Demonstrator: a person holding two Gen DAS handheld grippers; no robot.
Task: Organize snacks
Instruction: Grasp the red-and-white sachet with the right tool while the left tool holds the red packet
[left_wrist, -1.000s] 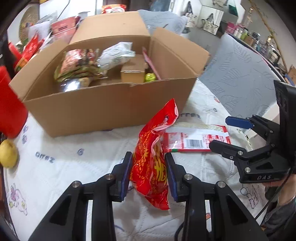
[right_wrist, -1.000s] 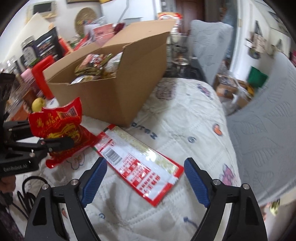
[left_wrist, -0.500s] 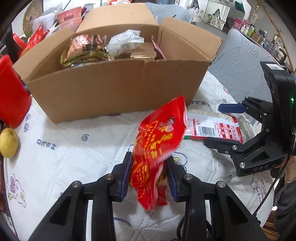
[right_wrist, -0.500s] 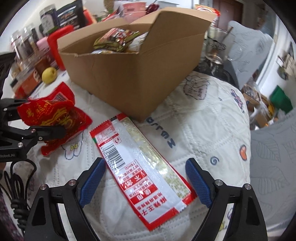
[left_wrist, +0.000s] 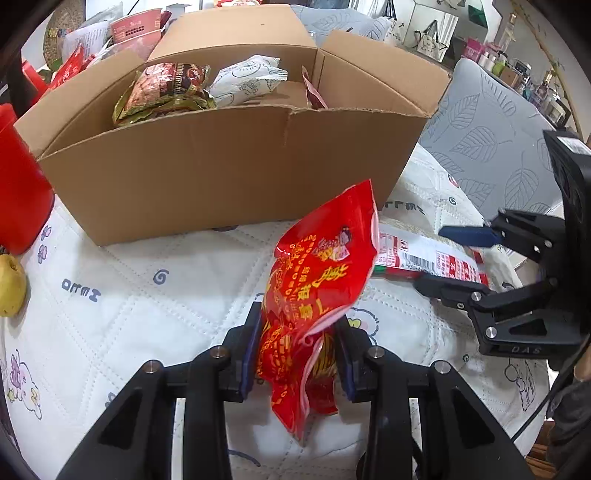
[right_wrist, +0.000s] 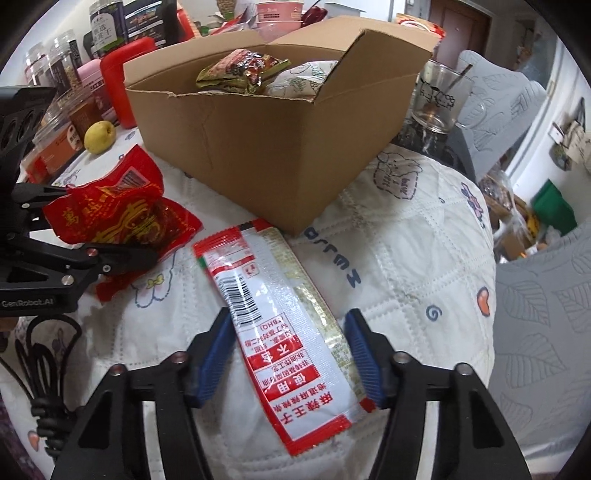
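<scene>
My left gripper (left_wrist: 297, 350) is shut on a crinkled red snack bag (left_wrist: 317, 288) and holds it above the quilted cloth, short of the open cardboard box (left_wrist: 229, 166). The bag also shows in the right wrist view (right_wrist: 118, 218). My right gripper (right_wrist: 290, 354) is open, its blue pads on either side of a long flat red-and-white snack packet (right_wrist: 280, 332) lying on the cloth; the pads do not press it. The box (right_wrist: 273, 147) holds several snack packs.
A red container (left_wrist: 18, 199) and a yellow pear (left_wrist: 9, 284) sit left of the box. Jars (right_wrist: 55, 74) and a glass mug (right_wrist: 439, 99) stand behind and beside it. A grey leaf-patterned chair (left_wrist: 491, 147) is at the right.
My left gripper has lifted the red bag and brought it closer to the box. My right gripper has come down over the flat packet and its jaws have narrowed around it.
</scene>
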